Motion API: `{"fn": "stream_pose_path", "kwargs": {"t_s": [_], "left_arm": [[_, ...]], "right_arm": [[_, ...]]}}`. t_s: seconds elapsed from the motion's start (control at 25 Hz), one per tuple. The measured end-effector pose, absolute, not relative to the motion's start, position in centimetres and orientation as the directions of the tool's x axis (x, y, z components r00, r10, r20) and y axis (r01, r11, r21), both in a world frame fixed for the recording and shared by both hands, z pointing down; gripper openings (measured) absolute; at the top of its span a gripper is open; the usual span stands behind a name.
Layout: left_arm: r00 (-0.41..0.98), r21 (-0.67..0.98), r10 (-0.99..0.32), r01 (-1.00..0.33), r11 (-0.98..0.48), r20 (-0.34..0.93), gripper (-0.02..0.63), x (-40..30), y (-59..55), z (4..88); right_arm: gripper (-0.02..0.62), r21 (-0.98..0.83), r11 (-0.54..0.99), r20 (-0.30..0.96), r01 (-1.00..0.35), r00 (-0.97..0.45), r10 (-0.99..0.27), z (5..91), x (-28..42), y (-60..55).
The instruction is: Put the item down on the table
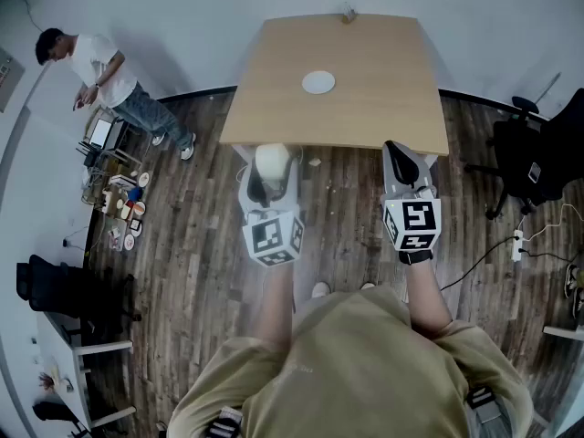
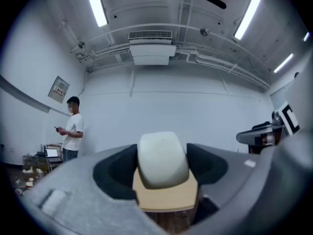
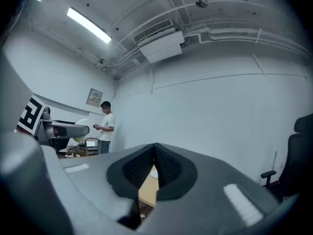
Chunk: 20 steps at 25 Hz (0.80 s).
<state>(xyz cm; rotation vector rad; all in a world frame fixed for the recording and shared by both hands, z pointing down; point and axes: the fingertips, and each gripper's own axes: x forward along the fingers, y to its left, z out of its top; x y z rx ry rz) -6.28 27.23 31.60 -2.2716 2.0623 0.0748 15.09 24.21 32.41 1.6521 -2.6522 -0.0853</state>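
My left gripper (image 1: pixel 271 167) is shut on a cream-white rounded item (image 1: pixel 272 164), held just short of the near edge of the wooden table (image 1: pixel 365 108). In the left gripper view the item (image 2: pixel 162 159) fills the gap between the dark pads, with the tabletop (image 2: pixel 166 199) below it. My right gripper (image 1: pixel 401 158) is shut with nothing in it, its tips over the table's near right edge. In the right gripper view its pads (image 3: pixel 168 168) meet at the tips, and the table (image 3: pixel 147 189) shows below them.
A white disc (image 1: pixel 318 82) lies on the table's middle. A small object (image 1: pixel 348 14) sits at the far edge. A person (image 1: pixel 109 80) stands at the left beside a cluttered cart (image 1: pixel 114 185). A black office chair (image 1: pixel 534 158) stands at the right, a power strip (image 1: pixel 518 243) on the floor.
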Motion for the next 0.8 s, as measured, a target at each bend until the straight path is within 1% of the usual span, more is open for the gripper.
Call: {"fn": "stream_pose_path", "kwargs": {"t_s": [0.24,0.36,0.44,0.56,0.6,0.64,0.72,0.8], "left_arm": [[0.060,-0.019,-0.996,-0.998,-0.059,-0.066,0.316,-4.3,28.5,33.1],[0.046,-0.029,-0.998,-0.999,-0.045,-0.051,0.316,-3.0,29.3,33.5],[0.042,-0.034,-0.998,-0.999,-0.041,-0.039,0.316,-2.7,29.9,33.5],[0.023,-0.046,-1.000,-0.999,-0.022,-0.021,0.316,-3.3,31.0,33.8],[0.015,-0.050,-1.000,-0.999,-0.015,-0.015,0.316,-3.6,31.2,34.0],[0.009,-0.052,-1.000,-0.999,-0.009,-0.010,0.316,-3.8,31.1,34.3],[0.006,-0.050,-1.000,-0.999,-0.006,0.001,0.316,-3.9,30.6,34.9],[0.017,-0.041,-1.000,-0.999,-0.017,0.001,0.316,-3.8,29.5,35.3]], "right_arm": [[0.006,0.048,0.448,-0.007,-0.893,-0.449,-0.893,33.7,18.3,25.2],[0.006,0.015,0.449,-0.007,-0.893,-0.449,-0.893,34.5,20.0,25.3],[0.006,0.015,0.444,0.015,-0.896,-0.444,-0.896,35.0,20.2,25.1],[0.006,0.205,0.493,0.120,-0.845,-0.478,-0.870,36.8,17.8,25.6],[0.006,0.238,0.513,0.133,-0.825,-0.496,-0.858,37.2,17.0,25.8],[0.006,0.223,0.532,0.131,-0.817,-0.515,-0.847,37.4,16.4,26.0],[0.006,0.137,0.551,0.120,-0.823,-0.539,-0.834,37.7,15.9,26.0],[0.006,0.121,0.542,0.123,-0.832,-0.530,-0.839,37.9,15.8,25.3]]}}
